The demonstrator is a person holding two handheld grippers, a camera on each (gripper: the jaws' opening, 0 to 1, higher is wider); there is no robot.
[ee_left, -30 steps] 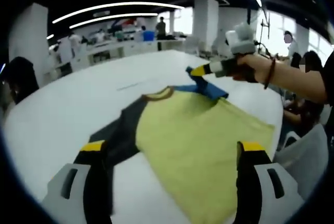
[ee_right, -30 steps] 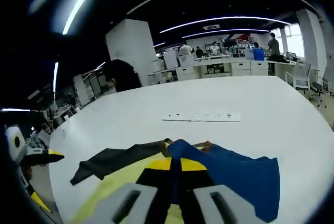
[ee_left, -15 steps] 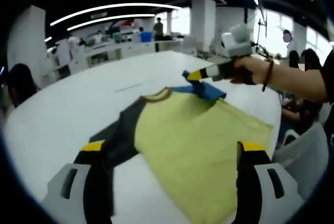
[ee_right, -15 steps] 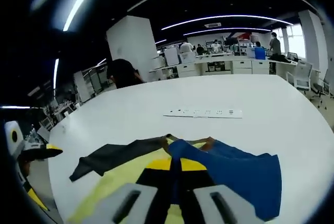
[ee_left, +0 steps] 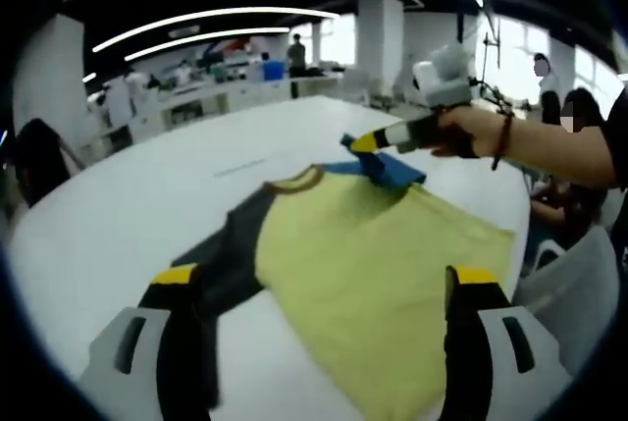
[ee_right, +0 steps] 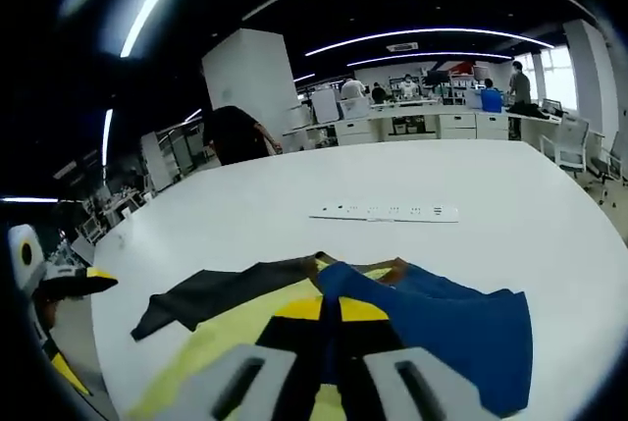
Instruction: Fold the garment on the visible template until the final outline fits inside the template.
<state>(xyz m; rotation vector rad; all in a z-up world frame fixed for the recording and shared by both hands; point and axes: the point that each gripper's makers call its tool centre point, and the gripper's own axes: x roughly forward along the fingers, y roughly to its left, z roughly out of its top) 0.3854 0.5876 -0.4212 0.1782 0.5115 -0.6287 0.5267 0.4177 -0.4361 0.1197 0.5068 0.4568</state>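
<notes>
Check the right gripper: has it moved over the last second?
Yes, slightly. In the left gripper view the right gripper, shut on the blue sleeve, has drifted toward the brown collar, folding the sleeve a little further over the yellow shirt body.

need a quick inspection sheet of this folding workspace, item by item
surface: white table, large and rounded, bare around the garment
job's things: T-shirt lying flat, yellow body, dark sleeve spread out, blue sleeve lifted by the right claw; no template outline can be made out
clutter: white power strip lying beyond the collar
grippers: left claw open, held above the near hem, touching nothing; right claw shut on the blue sleeve
cables: nothing seen
surroundings: open office with desks, white pillar, ceiling light strips, people standing in the background and seated beside the table
</notes>
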